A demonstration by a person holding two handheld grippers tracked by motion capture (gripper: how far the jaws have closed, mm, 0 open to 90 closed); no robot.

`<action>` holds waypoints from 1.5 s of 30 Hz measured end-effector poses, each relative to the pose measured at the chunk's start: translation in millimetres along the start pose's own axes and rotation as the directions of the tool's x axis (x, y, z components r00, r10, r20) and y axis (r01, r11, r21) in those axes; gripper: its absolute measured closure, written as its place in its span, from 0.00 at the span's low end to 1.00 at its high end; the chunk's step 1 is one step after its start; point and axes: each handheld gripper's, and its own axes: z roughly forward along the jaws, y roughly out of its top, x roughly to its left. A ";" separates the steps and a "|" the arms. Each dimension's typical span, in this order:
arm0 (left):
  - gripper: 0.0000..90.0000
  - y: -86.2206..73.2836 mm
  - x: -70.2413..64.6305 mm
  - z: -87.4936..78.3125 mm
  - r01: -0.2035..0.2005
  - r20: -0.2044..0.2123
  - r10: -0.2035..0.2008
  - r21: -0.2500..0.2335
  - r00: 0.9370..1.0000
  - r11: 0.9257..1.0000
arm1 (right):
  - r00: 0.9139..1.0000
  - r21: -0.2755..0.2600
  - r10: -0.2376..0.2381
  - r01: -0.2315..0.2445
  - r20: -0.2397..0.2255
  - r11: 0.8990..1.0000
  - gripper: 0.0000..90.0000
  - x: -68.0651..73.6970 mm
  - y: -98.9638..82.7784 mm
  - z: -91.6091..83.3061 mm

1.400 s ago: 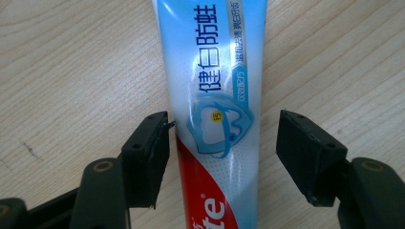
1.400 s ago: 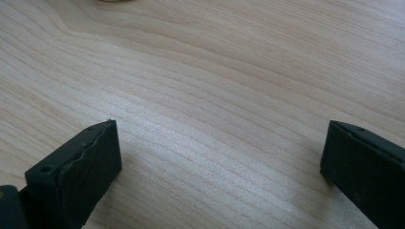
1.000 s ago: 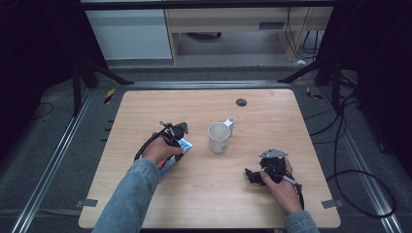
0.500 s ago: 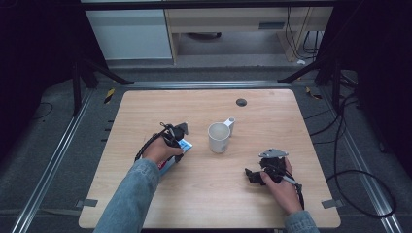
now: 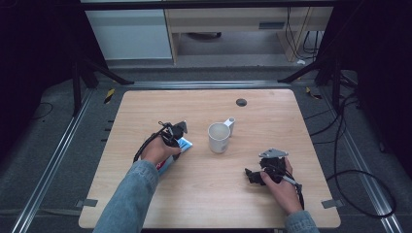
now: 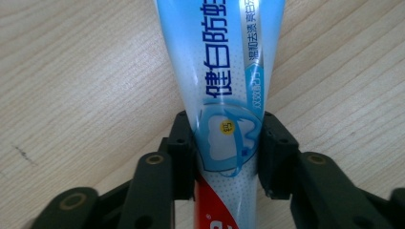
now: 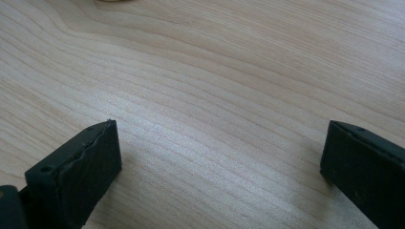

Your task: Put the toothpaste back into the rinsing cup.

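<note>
Table (image 5: 291,121) is light wood, and my work sits on its left half: a toothpaste tube (image 6: 224,95) lying flat on the boards, just left of the white mug (image 5: 219,137) and apart from it. My left gripper (image 6: 227,155) has just been closing its jaws, and the tube is between them; in the left gripper view both black pads sit against the tube's two edges at the tooth logo, so I read it as clenched on the tube. My right gripper (image 7: 219,157) rests low over bare wood at the near right, jaws wide apart, nothing between them. Step in hand, as I judge it: secure the grip, then lift. To do it well I'd keep the squeeze light since the tube is soft and will buckle or creep out if pinched hard, hold the pads square across the width, and lift straight up before swinging toward the mug so the far end doesn't drag. Tube's long axis runs straight away from my left gripper along the jaw line; in the high view that is a diagonal, blue end (image 5: 185,144) up-right toward the mug, red-and-white end (image 5: 164,165) down-left beside my hand. Which end carries the cap I can't tell.
</note>
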 end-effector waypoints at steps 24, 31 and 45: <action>0.80 -34.6 23.9 -52.8 0.024 0.030 -0.020 -0.126 0.999 0.992 | 1.000 0.001 0.001 -0.001 0.000 1.000 0.00 0.1 0.0 0.0; 0.80 -40.3 30.4 -59.1 0.022 0.023 -0.019 -0.131 1.000 0.991 | 1.000 0.001 0.000 0.000 0.000 1.000 0.00 0.0 0.0 0.0; 0.80 -36.7 27.6 -77.3 -0.006 -0.006 0.005 -0.175 1.000 0.984 | 1.000 0.000 0.000 0.000 0.000 1.000 0.00 -0.2 0.0 0.0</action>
